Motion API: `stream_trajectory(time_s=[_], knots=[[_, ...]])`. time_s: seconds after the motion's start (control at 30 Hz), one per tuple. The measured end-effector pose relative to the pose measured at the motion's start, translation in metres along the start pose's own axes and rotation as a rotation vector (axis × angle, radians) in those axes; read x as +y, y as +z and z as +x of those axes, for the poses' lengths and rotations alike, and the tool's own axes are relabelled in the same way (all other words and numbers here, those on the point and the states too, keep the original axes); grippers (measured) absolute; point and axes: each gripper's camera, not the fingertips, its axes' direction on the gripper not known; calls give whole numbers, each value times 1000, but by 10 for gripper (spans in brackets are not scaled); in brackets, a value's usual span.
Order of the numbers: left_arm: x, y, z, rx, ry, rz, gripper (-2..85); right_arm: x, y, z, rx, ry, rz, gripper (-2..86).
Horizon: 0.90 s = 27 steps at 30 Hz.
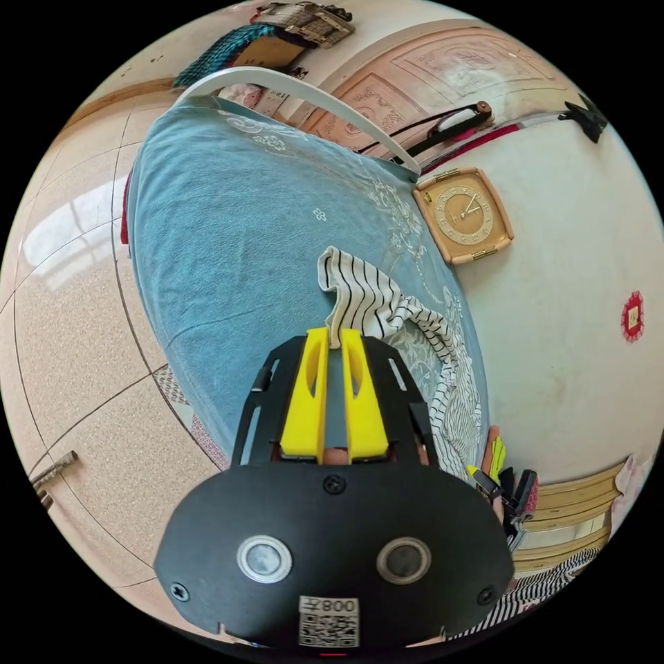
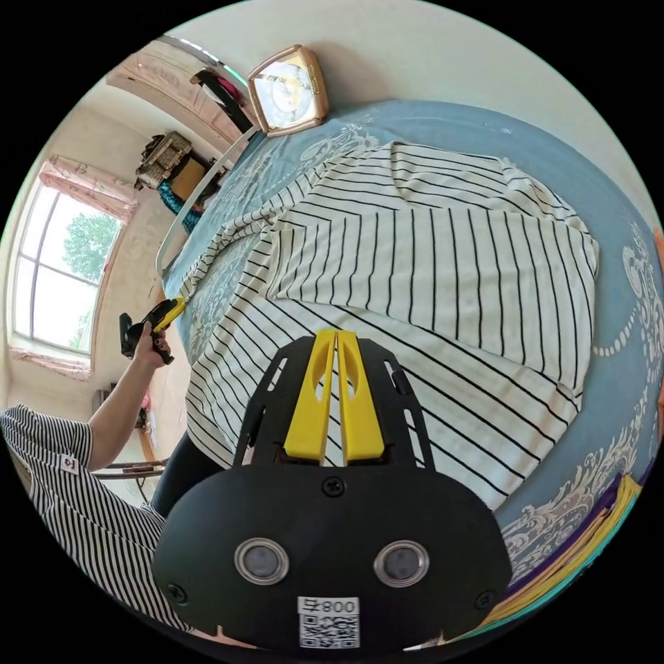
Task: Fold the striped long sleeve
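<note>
1. Across a bed covered with a blue patterned bedspread [image 2: 609, 207], the striped long sleeve [image 2: 443, 277] lies spread out, its body flat and partly folded over itself in the right gripper view.
2. One sleeve of the garment runs off toward the bed's far edge, where the left gripper [image 2: 169, 310] shows small and far off, held in the person's hand [image 2: 149, 346].
3. From the left gripper view, the left gripper's yellow jaws are clenched on the cuff end of that sleeve, lifting it; the fabric rises from between the jaw tips and trails back along the bedspread toward the wall.
4. The right gripper [image 2: 336, 335] hangs over the near hem of the shirt with its yellow jaws pressed together. Whether any cloth is pinched between the tips is hard to say, since they end right at the fabric's surface.
5. A square clock [image 1: 465, 216] leans where the bed meets the pale wall [image 1: 588, 290], beside the white curved bed rail [image 1: 304, 97].
6. The person's striped short sleeve [image 2: 62, 470] and bare forearm appear at the edge of the right gripper view, with a window [image 2: 62, 277] behind.
7. Tiled floor [image 1: 76, 332] lies beside the bed in the left gripper view.
</note>
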Motion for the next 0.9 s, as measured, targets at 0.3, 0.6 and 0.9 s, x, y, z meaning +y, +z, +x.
stream_trajectory(time_s=[0.3,0.6,0.9], knots=[[18,-7,13,153,303,-6,7,-152,-24,-194,-186,-303,-23,61],[56,21,4,109,323,-94,6,-241,34,-443,-18,-773,-191,80],[59,28,-6,136,282,-104,9,-235,144,-563,318,-1114,-370,72]])
